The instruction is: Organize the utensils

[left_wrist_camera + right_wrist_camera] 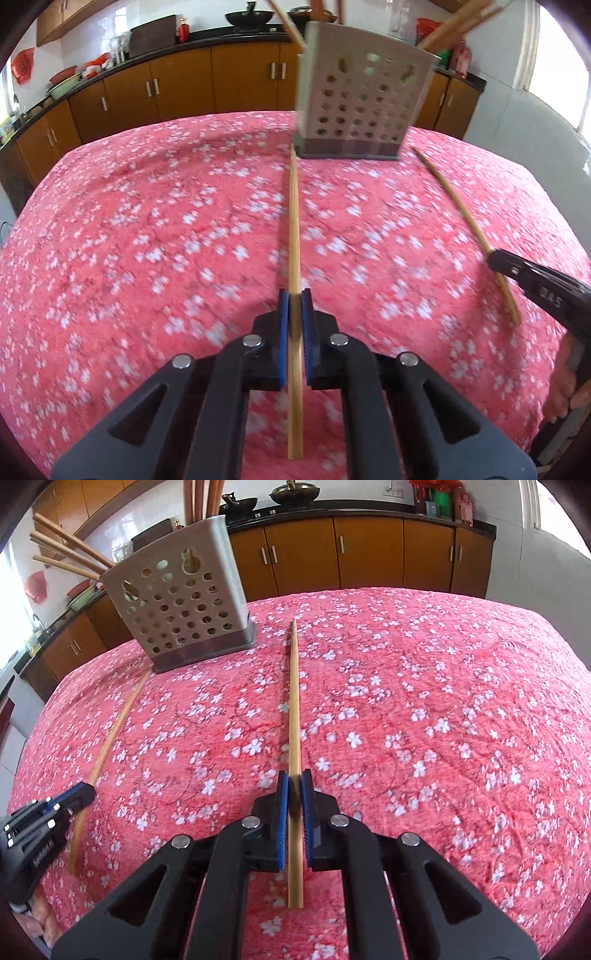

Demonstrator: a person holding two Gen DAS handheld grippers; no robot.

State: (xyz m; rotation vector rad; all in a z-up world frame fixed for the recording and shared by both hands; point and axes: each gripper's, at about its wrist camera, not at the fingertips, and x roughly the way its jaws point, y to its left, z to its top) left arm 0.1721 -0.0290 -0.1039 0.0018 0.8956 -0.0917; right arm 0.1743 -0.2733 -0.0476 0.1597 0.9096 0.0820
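My left gripper (294, 295) is shut on a bamboo chopstick (294, 229) that points toward a perforated grey utensil holder (360, 107) at the table's far side. My right gripper (294, 775) is shut on a second bamboo chopstick (294, 701), to the right of the holder (183, 605). Several wooden utensils (66, 550) stand in the holder. In the left wrist view the right gripper (496, 258) grips its chopstick (454, 206) at the right. In the right wrist view the left gripper (86, 794) and its chopstick (118, 723) are at the left.
The table is covered by a pink cloth with white blossoms (424, 709). Brown kitchen cabinets (177, 85) and a black counter with pots (249, 16) run behind the table. A window (561, 55) is at the right.
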